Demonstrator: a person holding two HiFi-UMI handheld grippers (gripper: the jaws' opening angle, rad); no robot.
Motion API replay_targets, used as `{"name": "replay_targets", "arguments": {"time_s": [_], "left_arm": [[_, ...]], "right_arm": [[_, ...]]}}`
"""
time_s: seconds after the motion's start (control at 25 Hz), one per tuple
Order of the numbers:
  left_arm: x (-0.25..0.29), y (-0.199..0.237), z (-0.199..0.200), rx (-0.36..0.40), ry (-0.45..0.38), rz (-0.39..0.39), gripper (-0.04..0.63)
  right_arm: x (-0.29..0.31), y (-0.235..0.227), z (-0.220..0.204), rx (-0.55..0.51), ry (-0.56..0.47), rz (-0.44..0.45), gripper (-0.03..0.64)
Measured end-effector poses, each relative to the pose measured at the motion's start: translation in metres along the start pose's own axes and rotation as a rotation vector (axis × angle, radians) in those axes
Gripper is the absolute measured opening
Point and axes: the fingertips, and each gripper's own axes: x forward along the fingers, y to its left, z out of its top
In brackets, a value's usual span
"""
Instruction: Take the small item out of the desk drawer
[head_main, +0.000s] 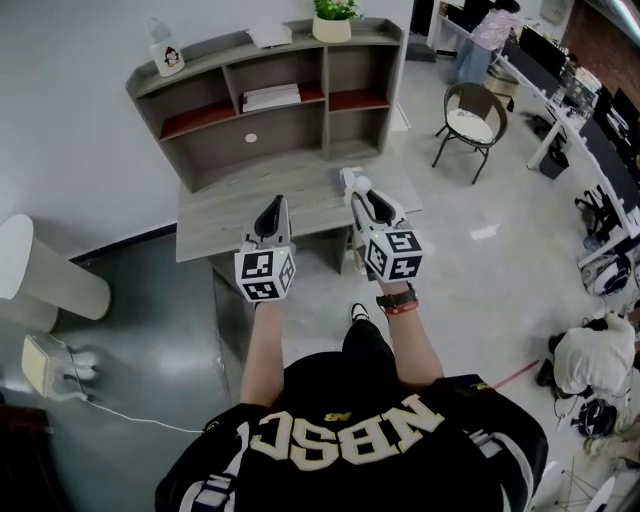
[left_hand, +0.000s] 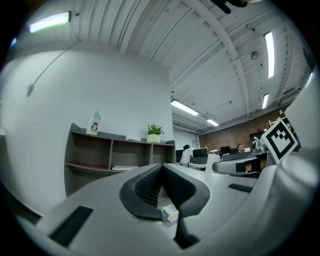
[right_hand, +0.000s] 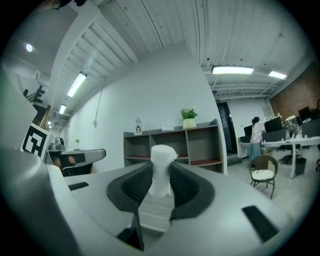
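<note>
white small item (right_hand: 163, 155) stands clamped upright in our right gripper (right_hand: 162, 172), over the desk's (head_main: 215, 225) near edge; only the right gripper view shows that grip plainly. our left gripper (left_hand: 162, 167) is pinched together on nothing. the shirt (head_main: 350, 440) lettering in the head view looks like "nbsc". the floor (head_main: 480, 270) lies open on the right, with a chair (head_main: 473, 118) far right.

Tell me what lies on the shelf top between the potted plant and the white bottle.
A flat white stack, like papers, lies between plant and bottle; head view shows it.
</note>
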Motion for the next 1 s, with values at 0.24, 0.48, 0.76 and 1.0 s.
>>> {"name": "replay_targets", "arguments": {"time_s": [0.24, 0.48, 0.76, 1.0], "left_arm": [[-0.001, 0.004, 0.003, 0.004, -0.015, 0.028, 0.014], [0.005, -0.006, 0.001, 0.015, -0.016, 0.012, 0.014], [0.019, -0.019, -0.011, 0.011, -0.004, -0.01, 0.015], [0.043, -0.045, -0.028, -0.004, 0.007, -0.077, 0.015]], "right_arm": [[-0.005, -0.003, 0.014, -0.046, -0.047, -0.034, 0.115], [-0.009, -0.009, 0.015, -0.033, -0.05, -0.044, 0.115], [-0.01, -0.016, 0.011, -0.015, -0.039, -0.036, 0.115], [-0.01, -0.044, -0.005, 0.007, -0.007, -0.061, 0.115]]}}
